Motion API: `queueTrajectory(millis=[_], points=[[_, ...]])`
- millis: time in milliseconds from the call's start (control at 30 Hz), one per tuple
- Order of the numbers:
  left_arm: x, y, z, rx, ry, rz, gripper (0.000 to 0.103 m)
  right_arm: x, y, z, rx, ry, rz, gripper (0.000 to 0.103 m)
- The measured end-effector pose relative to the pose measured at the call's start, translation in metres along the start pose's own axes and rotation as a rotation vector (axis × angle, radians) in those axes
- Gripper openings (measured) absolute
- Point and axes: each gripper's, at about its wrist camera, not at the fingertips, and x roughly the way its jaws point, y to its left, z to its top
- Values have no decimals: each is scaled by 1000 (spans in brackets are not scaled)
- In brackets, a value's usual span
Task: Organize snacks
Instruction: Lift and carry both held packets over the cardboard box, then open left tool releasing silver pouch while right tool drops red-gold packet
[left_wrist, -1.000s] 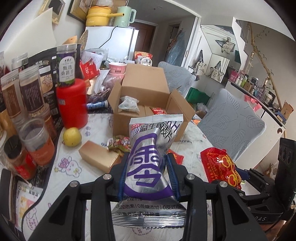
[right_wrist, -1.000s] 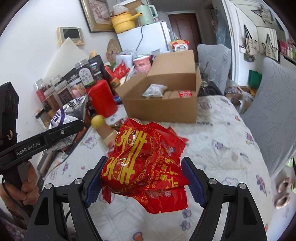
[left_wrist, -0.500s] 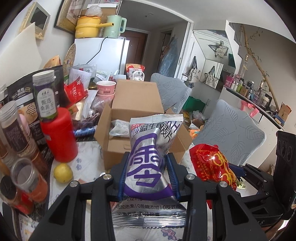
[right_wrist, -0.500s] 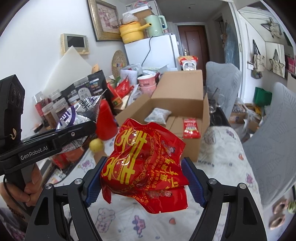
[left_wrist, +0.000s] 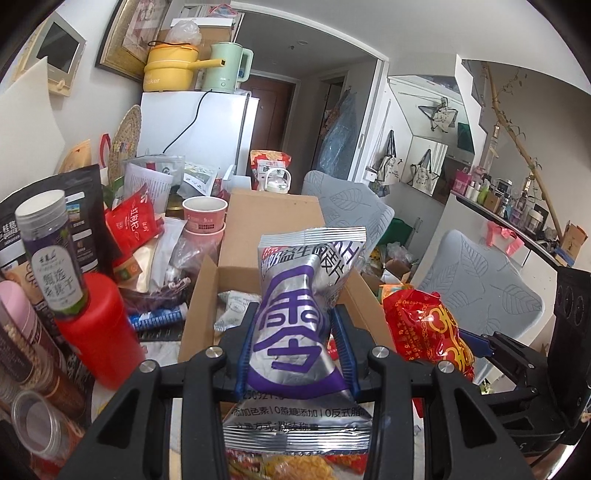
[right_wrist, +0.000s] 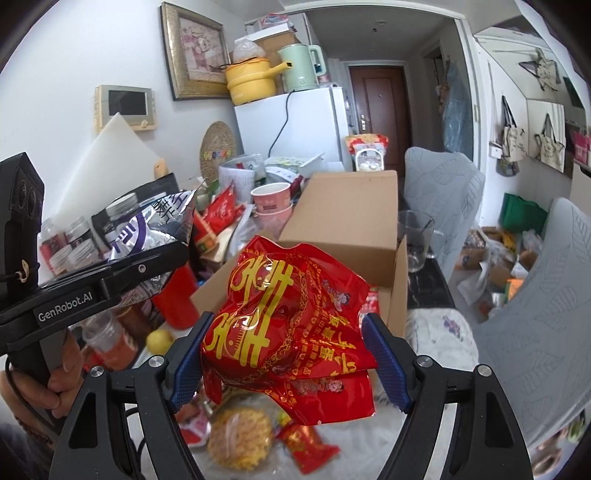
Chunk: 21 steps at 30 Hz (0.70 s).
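Fingers, left gripper (left_wrist: 295, 347): blue pads pinching the waist of a silver-and-purple snack bag (left_wrist: 299, 325), held upright above the near edge of the open cardboard box (left_wrist: 273, 221).
Fingers, right gripper (right_wrist: 286, 354): spread wide yet clamped on both sides of a red-and-gold snack bag (right_wrist: 288, 314), carried in front of the same box (right_wrist: 347, 229).

Step in hand, as judged: delivery of both bags into the box. To do it well, bring each bag fully past the front wall and low inside before release, one at a time, so that neither catches a flap or lands on the table (right_wrist: 439, 332).

Item, silver bag: foil, crimped seams top and bottom, large purple characters, puffed with air; likely to slide once freed.
Item, red bag: glossy, crinkled, gold lettering, apparently two packets stacked, though the lower one is partly hidden.

Box contents: one small pale packet (left_wrist: 232, 306) against the left wall; a red packet (right_wrist: 369, 301) by the right wall.
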Motion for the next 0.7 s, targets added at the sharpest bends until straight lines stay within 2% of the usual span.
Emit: queueTrajectory(millis=[333, 700], points=[[57, 25, 24, -22, 7, 56, 38, 51, -19, 31, 2, -4, -39, 80], [121, 48, 26, -44, 89, 94, 38, 112, -34, 49, 18, 41, -67, 80]])
